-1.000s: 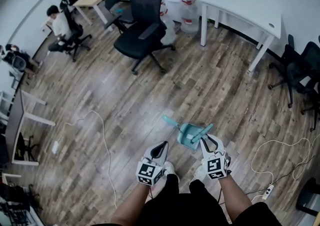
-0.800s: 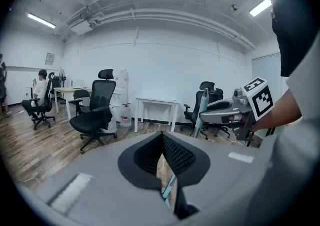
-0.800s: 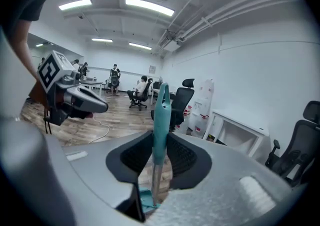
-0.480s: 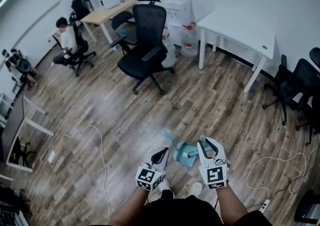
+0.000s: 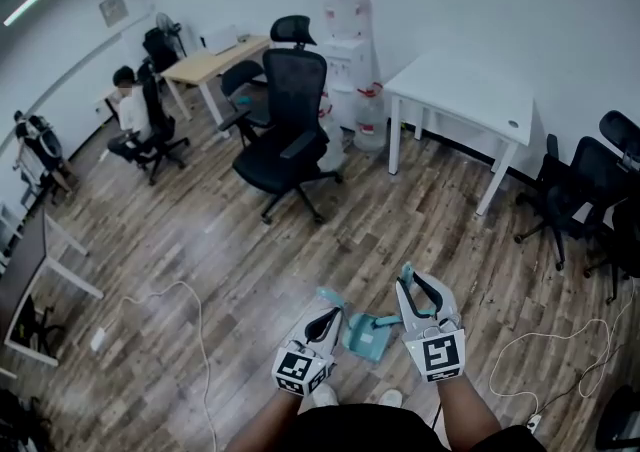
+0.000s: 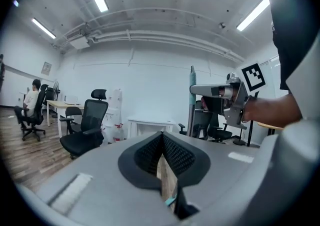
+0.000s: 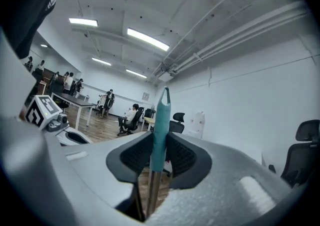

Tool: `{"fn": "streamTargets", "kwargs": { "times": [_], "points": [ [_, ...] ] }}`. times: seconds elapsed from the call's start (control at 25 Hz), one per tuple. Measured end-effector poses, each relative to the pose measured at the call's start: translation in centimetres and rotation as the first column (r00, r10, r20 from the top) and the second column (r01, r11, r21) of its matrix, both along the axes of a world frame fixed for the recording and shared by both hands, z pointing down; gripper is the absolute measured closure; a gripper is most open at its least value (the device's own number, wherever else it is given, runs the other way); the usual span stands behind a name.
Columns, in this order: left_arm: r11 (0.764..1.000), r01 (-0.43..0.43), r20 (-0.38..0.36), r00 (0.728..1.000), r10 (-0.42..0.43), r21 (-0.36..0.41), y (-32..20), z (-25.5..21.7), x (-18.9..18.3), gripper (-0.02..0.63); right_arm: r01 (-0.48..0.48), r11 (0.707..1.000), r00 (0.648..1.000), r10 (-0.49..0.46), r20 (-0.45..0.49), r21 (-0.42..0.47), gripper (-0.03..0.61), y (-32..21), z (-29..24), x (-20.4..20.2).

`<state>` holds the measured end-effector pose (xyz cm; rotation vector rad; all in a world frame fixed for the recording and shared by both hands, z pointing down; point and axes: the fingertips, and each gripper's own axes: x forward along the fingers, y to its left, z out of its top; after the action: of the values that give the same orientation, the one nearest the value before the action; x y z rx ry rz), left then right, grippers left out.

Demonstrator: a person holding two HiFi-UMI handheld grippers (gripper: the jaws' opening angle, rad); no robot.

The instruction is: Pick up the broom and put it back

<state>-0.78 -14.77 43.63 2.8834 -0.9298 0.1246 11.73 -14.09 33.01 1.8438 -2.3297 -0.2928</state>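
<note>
Noting left side first: left tool (image 5: 322, 323) has its jaws together with nothing between the pads; only a sliver of wood floor (image 5: 230, 240) shows through the gap lower down. Next, toward 3 o'clock in the head view, a teal dustpan (image 5: 366, 335) sits low between the two tools; cannot tell whether it lies on the floor or hangs with the broom. Further to 3 o'clock, right tool (image 7: 159, 140) is clamped on the broom (image 7: 161, 115), pads pressing on both sides of the teal grip. Long axis of the broom: upright, crossing the jaws, hanging-loop end at 12 o'clock, bare metal shaft running down to 6 o'clock out of sight. From the left tool's own view the handle stands at roughly 1 o'clock, near but not touching, with the right tool gripping it level from the side. Judgement: pick-up done, carry pending; right hand bears the load alone, left is free and the nearer spare if the shaft needs steadying. No storage spot identified in these views. Risk: a long shaft held near its top can swing below the grip.
</note>
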Motion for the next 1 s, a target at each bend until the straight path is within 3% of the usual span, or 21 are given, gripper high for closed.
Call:
{"fn": "streamTargets", "kwargs": {
  "times": [0.16,0.48,0.8,1.0],
  "points": [
    [0.999,0.001,-0.013,1.0,0.0,0.047,-0.8,-1.1,0.2,0.598,0.007,0.998,1.0,-0.006,-0.008,0.065,0.483,0.1,-3.2,0.0],
    [0.999,0.042,0.032,0.999,-0.043,0.03,-2.5,-0.5,-0.6,0.598,-0.016,0.986,0.999,0.021,-0.033,0.166,0.482,0.6,-6.8,0.4],
    [0.999,-0.04,0.027,0.999,0.04,0.013,-1.5,-0.2,0.7,0.598,-0.044,0.994,0.995,0.053,-0.082,0.105,0.479,0.4,-4.5,0.8],
    [0.996,-0.091,0.055,0.994,0.09,0.013,-0.9,0.3,1.6,0.598,-0.055,0.997,0.998,0.056,-0.006,0.059,0.482,0.3,-2.5,1.9]
  ]
}}
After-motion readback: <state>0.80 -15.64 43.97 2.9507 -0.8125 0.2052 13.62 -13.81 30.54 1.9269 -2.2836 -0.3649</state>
